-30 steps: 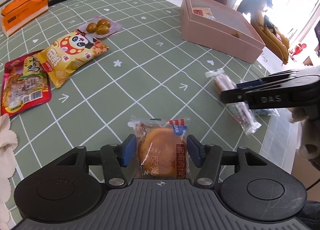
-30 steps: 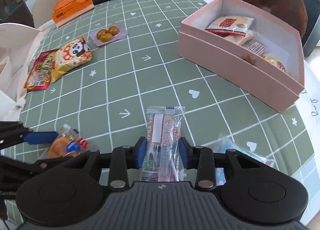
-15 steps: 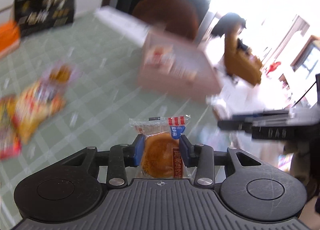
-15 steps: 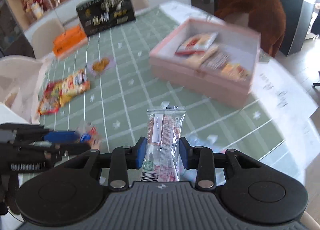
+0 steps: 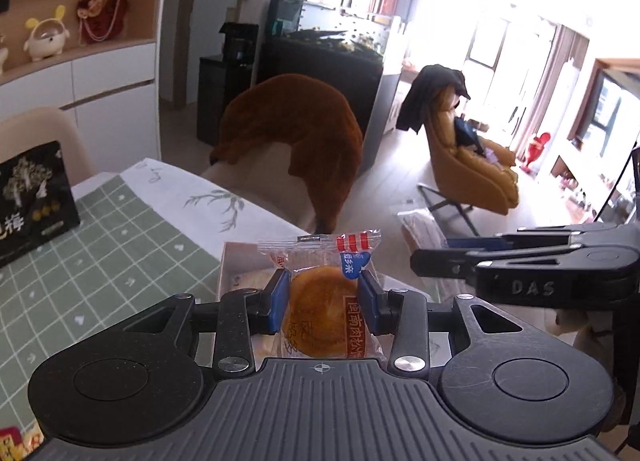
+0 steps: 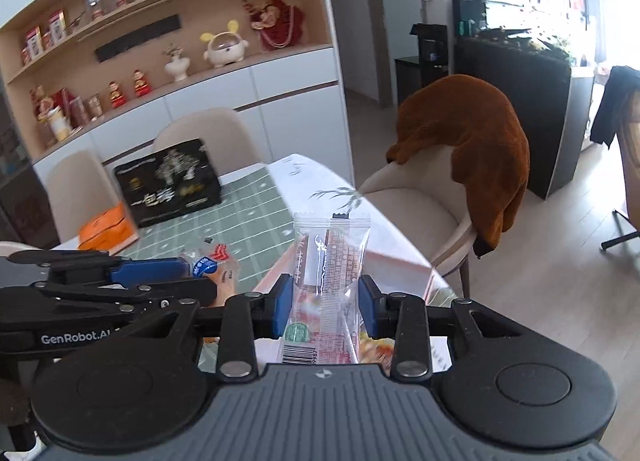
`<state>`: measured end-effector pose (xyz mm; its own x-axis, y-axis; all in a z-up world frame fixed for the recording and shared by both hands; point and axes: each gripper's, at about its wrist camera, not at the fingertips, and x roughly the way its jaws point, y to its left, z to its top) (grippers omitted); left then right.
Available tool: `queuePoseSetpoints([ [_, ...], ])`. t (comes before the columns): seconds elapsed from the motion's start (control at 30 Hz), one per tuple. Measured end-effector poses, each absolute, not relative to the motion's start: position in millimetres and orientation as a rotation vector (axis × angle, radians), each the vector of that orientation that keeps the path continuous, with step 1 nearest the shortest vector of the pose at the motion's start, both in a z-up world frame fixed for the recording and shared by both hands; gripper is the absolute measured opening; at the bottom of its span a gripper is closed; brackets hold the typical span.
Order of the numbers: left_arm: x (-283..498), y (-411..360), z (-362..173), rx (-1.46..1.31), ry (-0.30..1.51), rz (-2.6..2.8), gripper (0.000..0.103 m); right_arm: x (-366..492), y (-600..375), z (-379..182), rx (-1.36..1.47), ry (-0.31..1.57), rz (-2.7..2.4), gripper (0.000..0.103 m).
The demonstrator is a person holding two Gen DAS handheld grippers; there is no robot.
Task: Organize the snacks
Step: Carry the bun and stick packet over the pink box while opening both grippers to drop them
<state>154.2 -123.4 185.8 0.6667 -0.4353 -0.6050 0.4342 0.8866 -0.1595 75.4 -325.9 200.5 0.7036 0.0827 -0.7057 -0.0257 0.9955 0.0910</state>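
Observation:
My left gripper (image 5: 323, 303) is shut on a clear-wrapped round golden pastry (image 5: 320, 313) and holds it raised, above the near part of the pink box (image 5: 236, 261). My right gripper (image 6: 325, 307) is shut on a long clear snack bar packet (image 6: 326, 293) with red print, held upright over the pink box (image 6: 400, 265). The right gripper shows at the right of the left wrist view (image 5: 520, 269). The left gripper with its pastry shows at the left of the right wrist view (image 6: 120, 285). Both hang level and close side by side.
The table has a green checked cloth (image 5: 100, 245). A black gift box (image 6: 172, 185) and an orange box (image 6: 106, 231) stand at its far end. A chair draped with a brown blanket (image 6: 472, 165) stands just past the table edge. Cream chairs (image 6: 208, 133) stand behind.
Both grippers have lifted their snacks off the table and tilted up, moving over the pink box. The loose snacks on the cloth have dropped out of view.

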Motion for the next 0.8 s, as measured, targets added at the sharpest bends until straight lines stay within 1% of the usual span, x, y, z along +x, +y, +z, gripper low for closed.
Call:
queuePoseSetpoints([
  [0.13, 180, -138, 181, -0.017, 0.730, -0.503, 0.043, 101, -355, 175, 0.122, 0.851, 0.031, 0.035],
  [0.2, 205, -135, 171, -0.082, 0.792, -0.517, 0.043, 113, -365, 163, 0.143, 0.884, 0.019, 0.036],
  [0.27, 230, -128, 154, -0.193, 0.856, -0.532, 0.043, 126, -373, 147, 0.188, 0.937, 0.034, 0.042],
  [0.33, 237, -114, 142, -0.246, 0.854, -0.520, 0.042, 134, -380, 135, 0.226, 0.973, 0.012, 0.043],
  [0.4, 229, -97, 138, -0.258, 0.835, -0.518, 0.042, 132, -384, 130, 0.246, 0.998, -0.005, 0.043],
  [0.47, 219, -75, 134, -0.271, 0.840, -0.514, 0.042, 125, -380, 130, 0.239, 0.989, -0.003, 0.050],
  [0.5, 215, -63, 131, -0.272, 0.843, -0.495, 0.042, 123, -378, 129, 0.230, 0.985, -0.013, 0.055],
  [0.6, 190, -19, 118, -0.236, 0.840, -0.381, 0.042, 122, -363, 120, 0.196, 1.011, -0.036, 0.056],
  [0.73, 144, 45, 95, -0.115, 0.852, -0.210, 0.042, 107, -319, 99, 0.069, 1.045, -0.036, 0.056],
  [0.8, 126, 85, 82, -0.113, 0.858, -0.113, 0.042, 95, -296, 90, 0.014, 1.053, -0.032, 0.056],
])
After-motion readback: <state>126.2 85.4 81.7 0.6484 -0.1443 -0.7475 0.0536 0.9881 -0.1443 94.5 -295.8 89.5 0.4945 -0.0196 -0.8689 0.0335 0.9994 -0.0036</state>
